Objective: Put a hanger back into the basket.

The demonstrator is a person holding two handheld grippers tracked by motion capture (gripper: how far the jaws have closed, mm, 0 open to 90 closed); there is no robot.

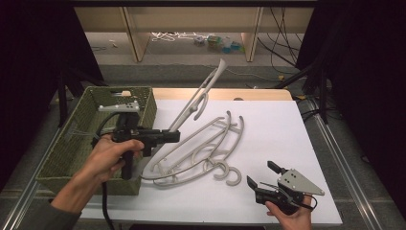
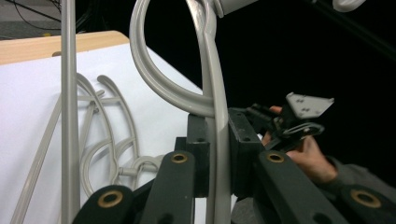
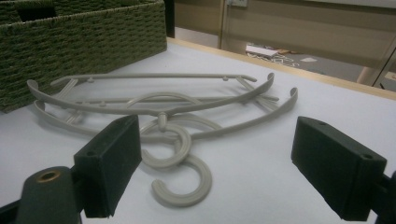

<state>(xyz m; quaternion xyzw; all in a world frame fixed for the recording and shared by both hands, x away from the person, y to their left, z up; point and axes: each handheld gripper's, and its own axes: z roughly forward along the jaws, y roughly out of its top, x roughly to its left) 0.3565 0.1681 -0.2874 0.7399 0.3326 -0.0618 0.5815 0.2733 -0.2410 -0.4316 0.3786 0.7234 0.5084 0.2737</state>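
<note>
The white table (image 1: 282, 129) spans the high view, with a strip of bare wood along its far edge. At its left side stands a green woven basket (image 1: 57, 153), rectangular, with a cut-out handle in its far wall; the same weave rises at the upper left of the right gripper view. What shows of the basket's inside looks dark and holds nothing that can be made out, though the left hand and the left gripper cover part of it. No label, brand or writing can be read on anything.

On the table just right of the basket lie two grey plastic hangers (image 1: 201, 153) stacked on each other, their hooks curled toward the near edge. In the right gripper view the two hooks lie one on top of the other, right in front of the jaws.

A third grey hanger (image 1: 196, 98) is lifted off the table, tilted up and away, with its far end above the table's far edge. The left gripper (image 1: 170, 136), held beside the basket's right wall, has its jaws clamped on this hanger's thin bar; the left gripper view shows the bar squeezed between the two black pads, just below the curve of its hook.

The right gripper (image 1: 261, 175) sits near the table's front right, close to the lying hooks, its jaws spread wide apart and holding nothing.
</note>
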